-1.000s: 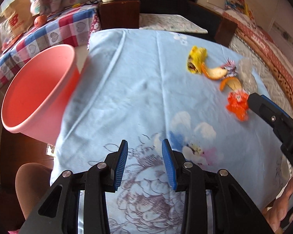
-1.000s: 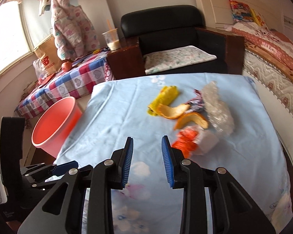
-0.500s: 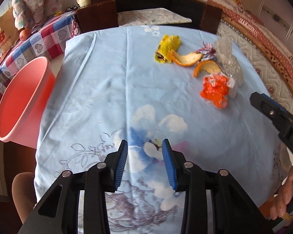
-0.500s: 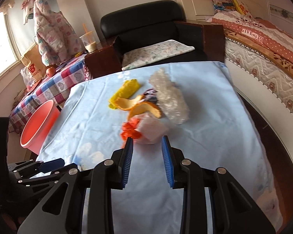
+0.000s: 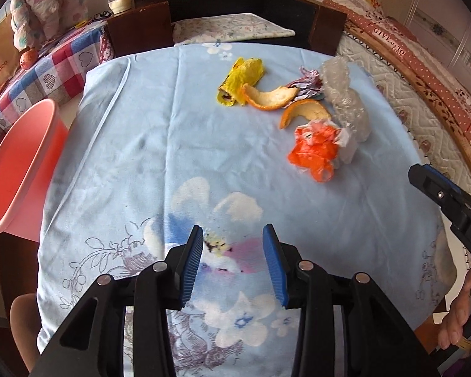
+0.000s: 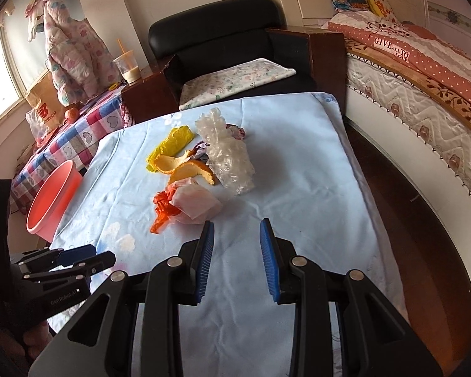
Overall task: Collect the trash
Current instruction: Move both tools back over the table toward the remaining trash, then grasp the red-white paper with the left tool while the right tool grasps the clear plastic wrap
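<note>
Just above our empty, parted right gripper (image 6: pixel 237 257) lies crumpled orange plastic wrapper (image 6: pixel 163 209) — light, soft, slippery — so we pinch its bunched middle.

Both wrist views are looking steeply down over the desk (image 5: pixel 135 163) from its near edge, the right one sitting farther right; both are sharing the trash pile (image 5: pixel 301 110) and bucket (image 6: pixel 51 201).

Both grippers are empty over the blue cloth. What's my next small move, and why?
Probably ease the right gripper forward and slightly left onto the orange wrapper and tissue wad. It is the nearest trash, just beyond the open, empty fingers; the pink bin waits at the table's left edge.
</note>
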`<action>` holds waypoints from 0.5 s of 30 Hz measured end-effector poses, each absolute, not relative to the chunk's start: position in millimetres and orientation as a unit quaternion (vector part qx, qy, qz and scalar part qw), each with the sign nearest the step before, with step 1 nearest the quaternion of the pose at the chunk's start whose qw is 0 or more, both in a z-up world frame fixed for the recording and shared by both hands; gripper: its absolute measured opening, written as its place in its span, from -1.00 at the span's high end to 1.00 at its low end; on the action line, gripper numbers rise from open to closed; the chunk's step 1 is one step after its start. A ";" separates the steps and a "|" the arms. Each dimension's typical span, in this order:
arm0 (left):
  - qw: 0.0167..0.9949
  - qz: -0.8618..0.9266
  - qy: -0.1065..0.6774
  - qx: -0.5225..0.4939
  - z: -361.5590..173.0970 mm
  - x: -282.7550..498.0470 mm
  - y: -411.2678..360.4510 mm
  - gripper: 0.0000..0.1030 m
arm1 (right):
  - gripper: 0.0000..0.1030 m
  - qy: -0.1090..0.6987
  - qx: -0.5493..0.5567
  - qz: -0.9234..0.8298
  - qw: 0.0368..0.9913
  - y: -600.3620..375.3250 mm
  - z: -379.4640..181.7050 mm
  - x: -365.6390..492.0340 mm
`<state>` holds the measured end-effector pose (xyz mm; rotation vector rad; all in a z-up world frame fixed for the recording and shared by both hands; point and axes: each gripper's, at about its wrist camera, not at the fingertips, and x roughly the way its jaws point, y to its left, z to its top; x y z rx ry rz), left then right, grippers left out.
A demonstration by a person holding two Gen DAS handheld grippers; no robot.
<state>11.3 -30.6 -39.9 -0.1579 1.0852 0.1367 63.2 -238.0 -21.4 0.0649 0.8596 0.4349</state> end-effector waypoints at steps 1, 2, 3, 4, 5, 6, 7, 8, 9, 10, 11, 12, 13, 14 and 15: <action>0.852 0.063 0.514 -0.078 -39.1 11.1 -30.3 0.24 | 0.40 0.414 0.031 0.208 0.885 -240.3 -21.3 63.1; 0.853 0.060 0.511 -0.083 -37.9 10.8 -29.6 0.20 | 0.40 0.415 0.031 0.207 0.885 -242.2 -21.2 62.3; 0.854 0.059 0.510 -0.087 -37.5 10.6 -29.3 0.16 | 0.40 0.417 0.030 0.205 0.885 -244.4 -21.2 61.1; 0.855 0.057 0.508 -0.091 -36.7 10.6 -28.8 0.15 | 0.40 0.418 0.030 0.202 0.885 -245.9 -21.2 60.1; 0.855 0.054 0.507 -0.094 -35.8 11.0 -28.6 0.14 | 0.40 0.420 0.028 0.200 0.885 -247.7 -21.7 58.4; 0.856 0.048 0.506 -0.098 -34.1 11.4 -28.8 0.14 | 0.40 0.421 0.026 0.197 0.885 -249.0 -22.1 56.7; 0.857 0.043 0.503 -0.101 -32.3 11.8 -28.9 0.14 | 0.40 0.423 0.025 0.195 0.885 -249.9 -22.3 54.7; 0.859 0.039 0.501 -0.103 -30.0 12.5 -29.4 0.13 | 0.40 0.424 0.025 0.195 0.884 -250.9 -22.2 53.8; 0.861 0.034 0.497 -0.103 -26.9 13.9 -30.3 0.12 | 0.40 0.425 0.028 0.195 0.883 -252.5 -22.1 52.0; 0.863 0.028 0.493 -0.104 -23.6 16.0 -31.6 0.12 | 0.40 0.426 0.030 0.193 0.883 -253.3 -22.1 50.0; 0.866 0.021 0.489 -0.104 -20.6 18.0 -33.5 0.11 | 0.40 0.427 0.031 0.192 0.883 -254.0 -22.4 49.3; 0.869 0.012 0.484 -0.103 -16.1 22.0 -36.8 0.11 | 0.37 0.428 0.034 0.191 0.882 -255.2 -22.9 47.7; 0.871 0.006 0.481 -0.100 -13.3 25.0 -40.0 0.10 | 0.32 0.432 0.040 0.190 0.881 -256.7 -24.5 46.7; 0.873 -0.001 0.478 -0.095 -10.8 28.6 -43.6 0.08 | 0.24 0.436 0.045 0.188 0.879 -258.0 -26.2 46.8; 0.876 -0.009 0.474 -0.089 -8.8 33.5 -48.7 0.07 | 0.23 0.438 0.049 0.188 0.878 -258.6 -27.4 46.8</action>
